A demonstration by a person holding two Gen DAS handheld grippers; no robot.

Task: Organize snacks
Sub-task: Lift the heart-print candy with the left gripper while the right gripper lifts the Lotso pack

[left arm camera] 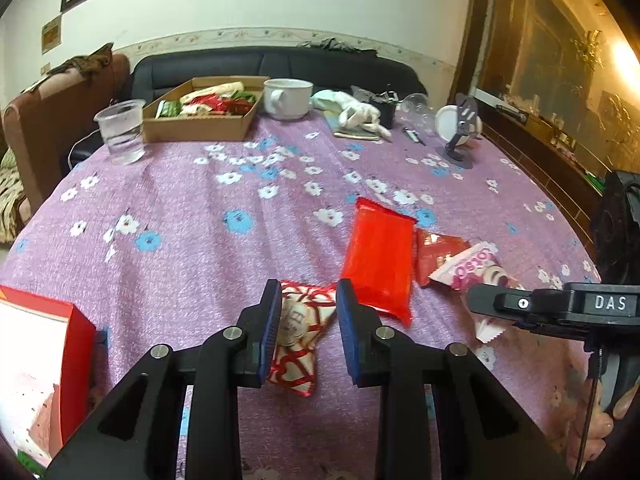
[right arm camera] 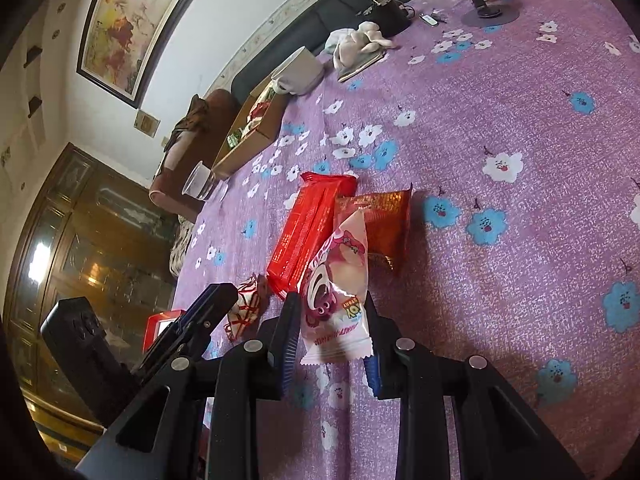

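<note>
My left gripper (left arm camera: pixel 308 304) is shut on a small red-and-white heart-patterned packet (left arm camera: pixel 300 332), which hangs between its blue pads. In the right wrist view that gripper (right arm camera: pixel 222 294) shows at the lower left with the same packet (right arm camera: pixel 244 312). My right gripper (right arm camera: pixel 332 310) is shut on a pink-and-white packet with a bear picture (right arm camera: pixel 336 288); in the left wrist view this gripper (left arm camera: pixel 486 302) enters from the right. A long red packet (left arm camera: pixel 378 260) and a smaller red packet (left arm camera: pixel 434 254) lie on the purple flowered cloth just beyond both grippers. A cardboard box (left arm camera: pixel 196 130) with several snacks stands at the far left.
A plastic cup of water (left arm camera: pixel 122 132) stands left of the box and a white mug (left arm camera: pixel 288 98) right of it. A white soft toy (left arm camera: pixel 356 114), a clear cup and a phone stand (left arm camera: pixel 460 136) crowd the far right. A red carton (left arm camera: pixel 76 352) stands near left.
</note>
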